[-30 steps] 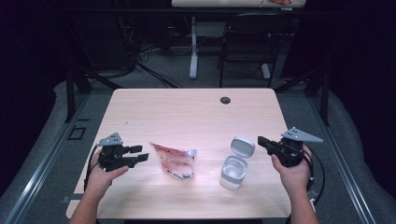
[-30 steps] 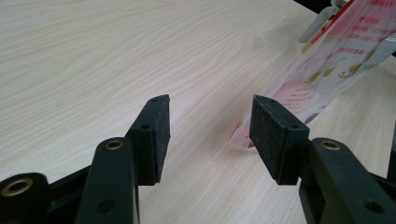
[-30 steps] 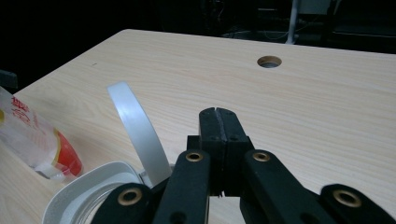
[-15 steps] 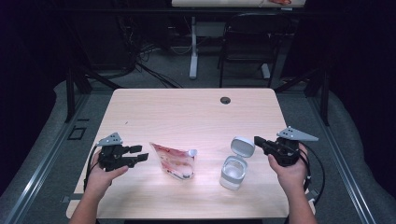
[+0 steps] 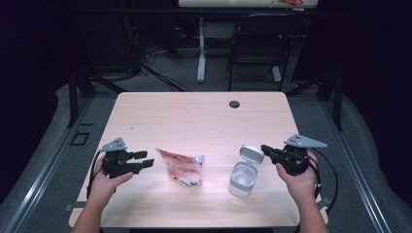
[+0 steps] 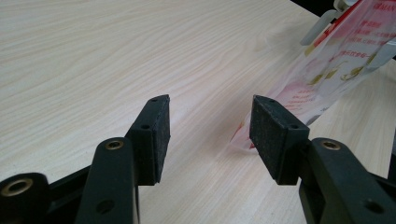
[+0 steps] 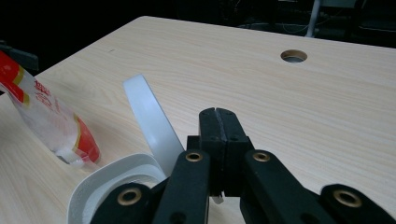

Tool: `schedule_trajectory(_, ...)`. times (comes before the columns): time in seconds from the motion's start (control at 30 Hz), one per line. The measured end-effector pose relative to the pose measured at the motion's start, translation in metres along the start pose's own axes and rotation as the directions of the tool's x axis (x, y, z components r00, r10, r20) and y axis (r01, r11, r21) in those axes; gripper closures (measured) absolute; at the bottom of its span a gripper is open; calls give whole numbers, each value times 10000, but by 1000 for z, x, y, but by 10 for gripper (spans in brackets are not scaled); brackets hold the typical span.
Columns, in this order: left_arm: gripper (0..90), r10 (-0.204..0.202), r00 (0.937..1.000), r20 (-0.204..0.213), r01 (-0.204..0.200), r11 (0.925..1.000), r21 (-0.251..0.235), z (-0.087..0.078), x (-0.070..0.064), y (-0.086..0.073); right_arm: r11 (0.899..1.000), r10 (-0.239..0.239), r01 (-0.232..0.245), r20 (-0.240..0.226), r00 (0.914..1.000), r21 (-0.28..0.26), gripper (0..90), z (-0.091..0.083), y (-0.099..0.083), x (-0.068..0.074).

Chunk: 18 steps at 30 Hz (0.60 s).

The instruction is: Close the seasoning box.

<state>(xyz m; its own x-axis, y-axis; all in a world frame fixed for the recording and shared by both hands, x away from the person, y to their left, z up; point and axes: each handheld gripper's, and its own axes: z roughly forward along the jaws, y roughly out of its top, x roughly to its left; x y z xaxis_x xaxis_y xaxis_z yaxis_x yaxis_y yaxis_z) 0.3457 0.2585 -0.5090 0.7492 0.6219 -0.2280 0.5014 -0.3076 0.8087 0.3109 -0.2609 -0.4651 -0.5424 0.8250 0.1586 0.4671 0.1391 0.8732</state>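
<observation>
Two items on the tabletop (image 5: 194, 116). Item one: clear flip-lid container (image 5: 241, 178), right of centre, lid (image 5: 251, 152) hinged open and upright. Item two: red-and-white printed pouch (image 5: 180, 166), lying left of centre, apart from the container. Right gripper (image 5: 270, 153): fingers clenched on nothing, tips just beside the lid. Left gripper (image 5: 144, 160): fingers released, aimed at the pouch's near edge. Step judged: approach. Next move calls for advancing the left gripper and closing on the pouch.

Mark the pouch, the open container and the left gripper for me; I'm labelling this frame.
pouch (image 5: 180, 167), high view, middle of its printed face.
container (image 5: 241, 177), high view, its clear body.
left gripper (image 5: 144, 160), high view, between its open fingers.
</observation>
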Motion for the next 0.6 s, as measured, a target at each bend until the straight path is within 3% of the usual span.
schedule_trajectory(0.27,484,-52,10000,-10,52,10000,-57,-1,0,0,9999,-150,151,-181,9997,45,900,-1,-4,8)
schedule_trajectory(0.6,484,-86,10000,-44,86,9999,-100,-2,0,0,9983,-550,563,-698,9960,161,900,-4,-15,32)
